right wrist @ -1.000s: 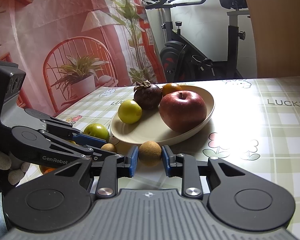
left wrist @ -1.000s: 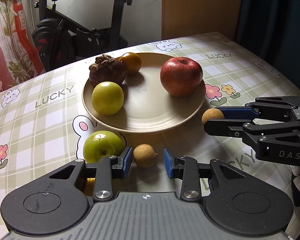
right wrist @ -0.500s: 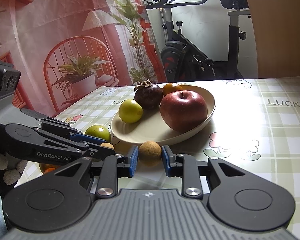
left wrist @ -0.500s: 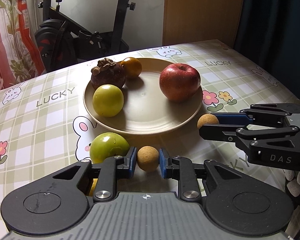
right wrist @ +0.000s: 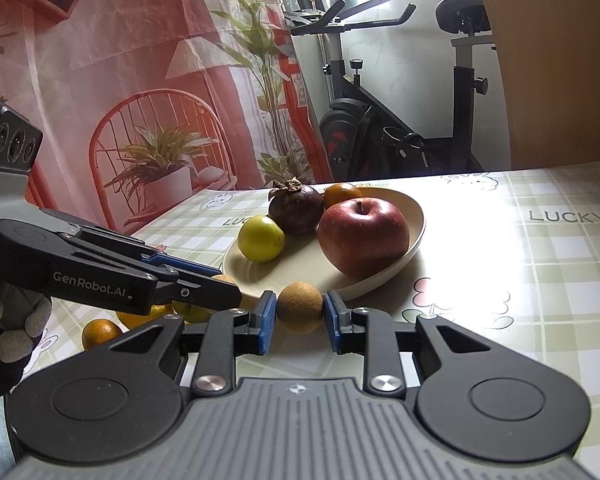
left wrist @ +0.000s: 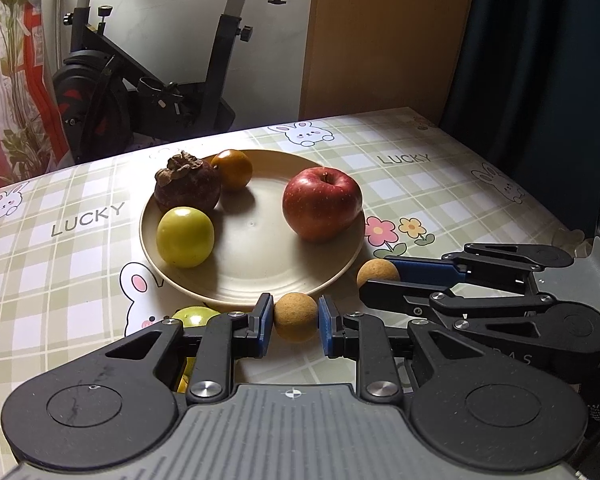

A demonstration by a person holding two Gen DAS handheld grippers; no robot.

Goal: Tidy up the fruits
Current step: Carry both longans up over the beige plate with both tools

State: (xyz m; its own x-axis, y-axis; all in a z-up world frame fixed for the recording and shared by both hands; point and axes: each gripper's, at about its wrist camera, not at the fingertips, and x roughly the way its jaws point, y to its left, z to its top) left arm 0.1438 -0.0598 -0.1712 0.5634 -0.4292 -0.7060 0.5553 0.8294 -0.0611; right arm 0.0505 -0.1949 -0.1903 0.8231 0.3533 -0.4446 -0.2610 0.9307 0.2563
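Note:
A beige plate (left wrist: 260, 276) (right wrist: 414, 236) carries a red apple (left wrist: 321, 203) (right wrist: 363, 235), a dark mangosteen (left wrist: 187, 186) (right wrist: 296, 209), a small orange fruit (left wrist: 232, 169) (right wrist: 342, 195) and a yellow-green fruit (left wrist: 185, 237) (right wrist: 261, 238). My left gripper (left wrist: 295, 322) is shut on a small brown longan (left wrist: 295, 317), lifted near the plate's front rim. My right gripper (right wrist: 300, 314) is shut on a second brown longan (right wrist: 300, 307) (left wrist: 376, 273) beside the plate's rim. A green apple (left wrist: 194, 316) lies on the table, partly hidden behind the left fingers.
The table has a checked cloth (left wrist: 420, 184) printed with rabbits and "LUCKY". Small orange fruits (right wrist: 100, 332) lie on it near a gloved hand (right wrist: 8, 328). An exercise bike (left wrist: 140, 92) stands behind the table; a dark curtain (left wrist: 540, 60) hangs to the right.
My left gripper closed on the longan that lay between its open fingers and lifted it toward the plate's front rim. The right gripper stayed shut on its longan and barely moved.

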